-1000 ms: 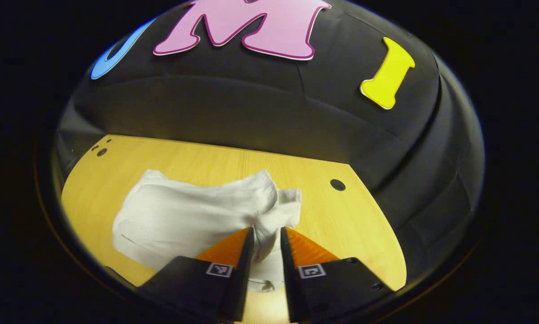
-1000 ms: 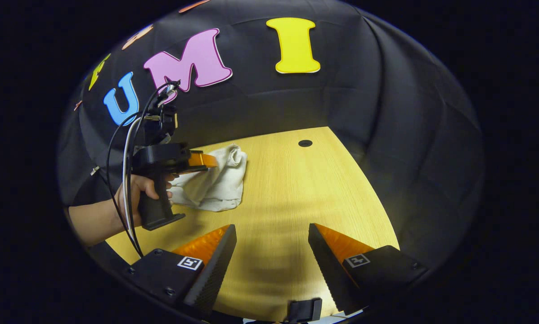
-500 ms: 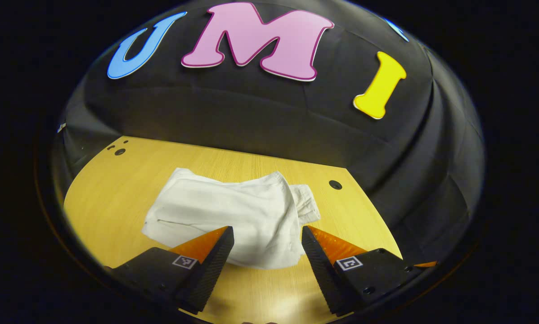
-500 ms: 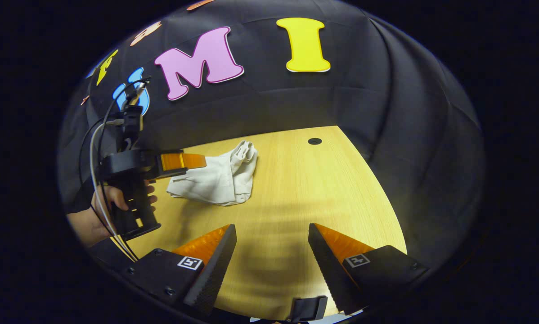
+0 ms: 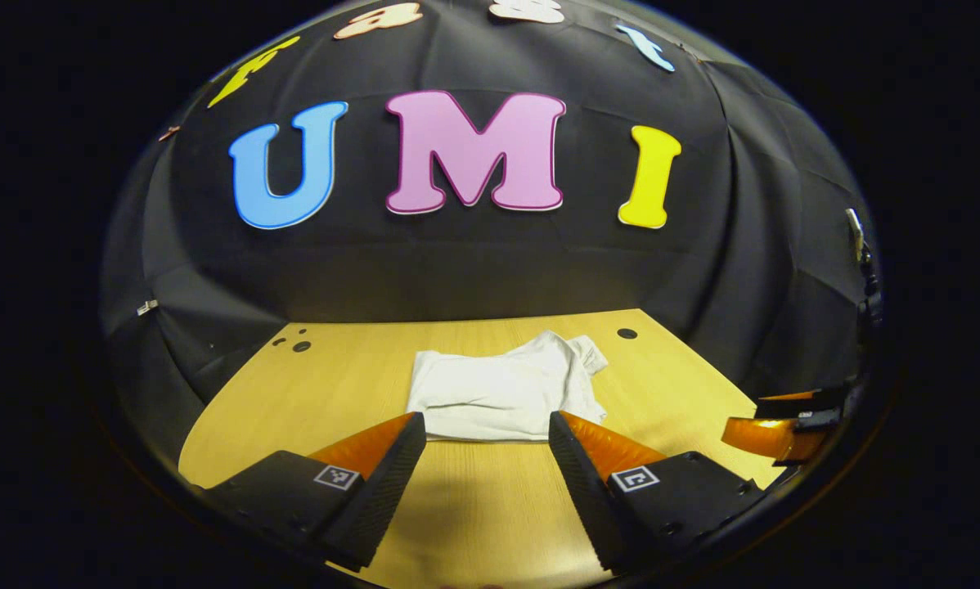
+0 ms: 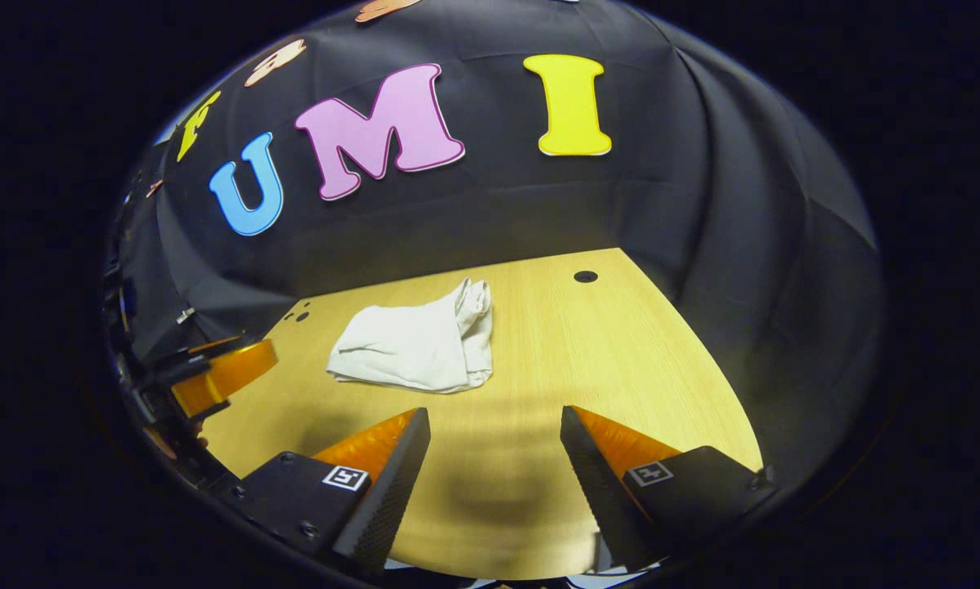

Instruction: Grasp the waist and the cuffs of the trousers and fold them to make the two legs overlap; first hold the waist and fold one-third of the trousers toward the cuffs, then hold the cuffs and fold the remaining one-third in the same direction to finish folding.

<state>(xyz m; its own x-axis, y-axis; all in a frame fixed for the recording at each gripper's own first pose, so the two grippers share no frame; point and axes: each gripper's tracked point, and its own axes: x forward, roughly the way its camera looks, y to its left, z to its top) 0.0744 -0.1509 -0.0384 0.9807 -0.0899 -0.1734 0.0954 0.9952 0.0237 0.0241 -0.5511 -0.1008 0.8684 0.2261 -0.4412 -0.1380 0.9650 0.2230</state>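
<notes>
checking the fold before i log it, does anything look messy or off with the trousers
Slightly. The folded trousers lie flat on the table, but one end is bunched and sticks out past the bundle. Nothing looks damaged.

the left hand-held gripper has its two fingers spread wide apart, and nothing is between them. it hovers over the wooden tabletop. just ahead of the fingertips the white trousers lie folded into a compact bundle, flat on the tabletop, with a bunched end on the right side. far to the right, at the edge, the fingers of the right hand-held gripper are seen, well apart from the trousers.
</notes>
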